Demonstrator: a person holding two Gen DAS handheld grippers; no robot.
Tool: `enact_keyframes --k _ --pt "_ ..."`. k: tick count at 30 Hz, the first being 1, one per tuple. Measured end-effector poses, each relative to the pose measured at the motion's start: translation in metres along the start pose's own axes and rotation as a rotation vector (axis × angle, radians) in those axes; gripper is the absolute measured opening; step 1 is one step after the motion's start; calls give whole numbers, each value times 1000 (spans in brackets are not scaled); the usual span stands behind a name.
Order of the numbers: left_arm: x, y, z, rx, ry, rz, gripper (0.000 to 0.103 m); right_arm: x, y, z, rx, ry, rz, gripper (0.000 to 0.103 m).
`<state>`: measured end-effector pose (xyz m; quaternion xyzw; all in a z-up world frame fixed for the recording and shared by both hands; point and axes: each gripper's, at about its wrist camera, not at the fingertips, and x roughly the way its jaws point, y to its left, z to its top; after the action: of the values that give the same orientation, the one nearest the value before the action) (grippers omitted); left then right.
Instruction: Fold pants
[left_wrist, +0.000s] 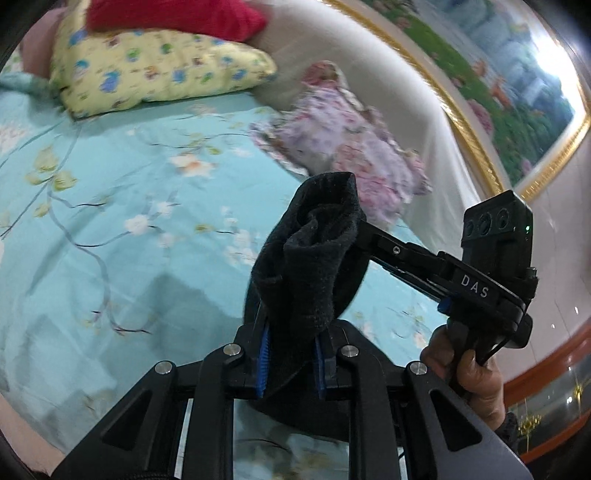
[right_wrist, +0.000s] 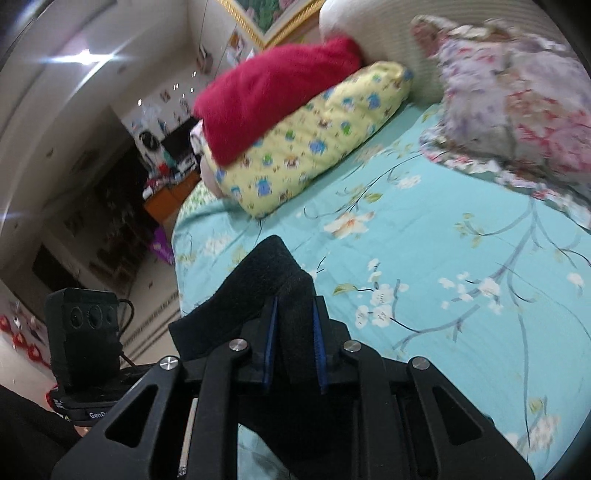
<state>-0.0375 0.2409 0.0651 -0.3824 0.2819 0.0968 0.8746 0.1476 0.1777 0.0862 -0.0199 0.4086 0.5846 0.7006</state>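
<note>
The pants (left_wrist: 310, 258) are black, of a soft fuzzy knit; bunched and folded over on themselves; lifted above the turquoise flowered bed (left_wrist: 129, 206); one edge is pinched upright into a peak (right_wrist: 273, 280); the rest hangs below.

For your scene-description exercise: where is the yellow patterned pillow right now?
The yellow pillow lies at the head of the bed, upper left in the left wrist view, under a red cushion and left of the pink floral pillow.
</note>
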Motion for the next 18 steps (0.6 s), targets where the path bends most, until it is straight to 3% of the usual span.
enact_keyframes --k 18 --pt "21 -136 -58 253 103 -107 18 -140 -46 -77 157 -257 -47 16"
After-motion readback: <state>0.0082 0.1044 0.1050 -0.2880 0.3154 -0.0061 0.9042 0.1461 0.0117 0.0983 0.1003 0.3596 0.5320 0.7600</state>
